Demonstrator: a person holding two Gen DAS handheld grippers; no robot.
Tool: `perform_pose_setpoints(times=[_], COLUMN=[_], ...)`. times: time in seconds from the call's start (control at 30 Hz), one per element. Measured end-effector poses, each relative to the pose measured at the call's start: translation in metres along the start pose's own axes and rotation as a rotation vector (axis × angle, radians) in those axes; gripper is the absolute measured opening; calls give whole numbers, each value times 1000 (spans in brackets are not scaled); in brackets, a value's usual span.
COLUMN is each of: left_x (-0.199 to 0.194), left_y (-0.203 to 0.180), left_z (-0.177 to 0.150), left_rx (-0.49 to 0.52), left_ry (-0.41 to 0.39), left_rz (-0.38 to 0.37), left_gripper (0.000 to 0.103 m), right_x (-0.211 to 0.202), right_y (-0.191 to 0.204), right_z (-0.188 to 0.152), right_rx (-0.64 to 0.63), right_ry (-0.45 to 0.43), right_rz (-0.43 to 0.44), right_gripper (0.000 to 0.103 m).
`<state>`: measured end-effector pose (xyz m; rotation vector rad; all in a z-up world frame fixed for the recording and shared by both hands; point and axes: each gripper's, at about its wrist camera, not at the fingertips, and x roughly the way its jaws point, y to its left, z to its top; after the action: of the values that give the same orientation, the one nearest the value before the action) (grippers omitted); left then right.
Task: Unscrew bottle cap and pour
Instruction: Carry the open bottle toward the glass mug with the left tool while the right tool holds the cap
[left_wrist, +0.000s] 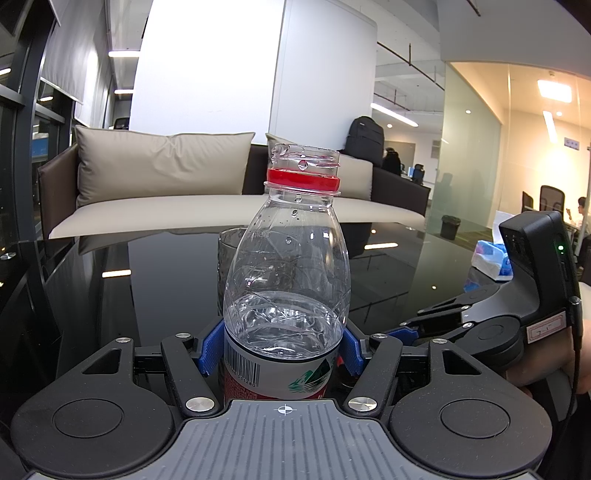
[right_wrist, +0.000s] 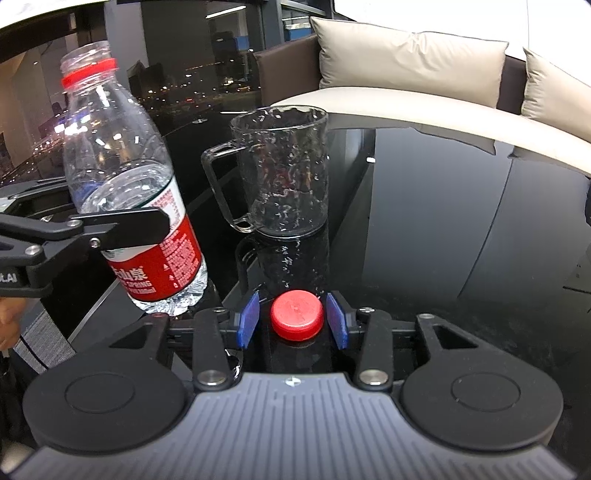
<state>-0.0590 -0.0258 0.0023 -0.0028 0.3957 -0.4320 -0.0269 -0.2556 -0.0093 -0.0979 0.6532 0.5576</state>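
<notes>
With the ribbed red cap (right_wrist: 296, 314) lying free on the glossy black bench (right_wrist: 461, 221) between the right tool's (right_wrist: 293, 318) parted blue pads, draw that tool straight back. The left tool (left_wrist: 282, 349) clamps the clear, thin-walled bottle (left_wrist: 286, 273); tip slowly toward the dimpled glass mug (right_wrist: 284, 170) behind.
</notes>
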Motion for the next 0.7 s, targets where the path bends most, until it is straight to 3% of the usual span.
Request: perform_pose_setpoints(times=[0.7], left_x=[-1], left_y=[-2], left_z=[7], left_rx=[3], left_ry=[6], left_rz=[1], left_gripper=[59], right_x=[-3], right_y=[1], right_z=[-1], right_rx=[0], right_ry=[-13], right_rz=[26], right_gripper=[44])
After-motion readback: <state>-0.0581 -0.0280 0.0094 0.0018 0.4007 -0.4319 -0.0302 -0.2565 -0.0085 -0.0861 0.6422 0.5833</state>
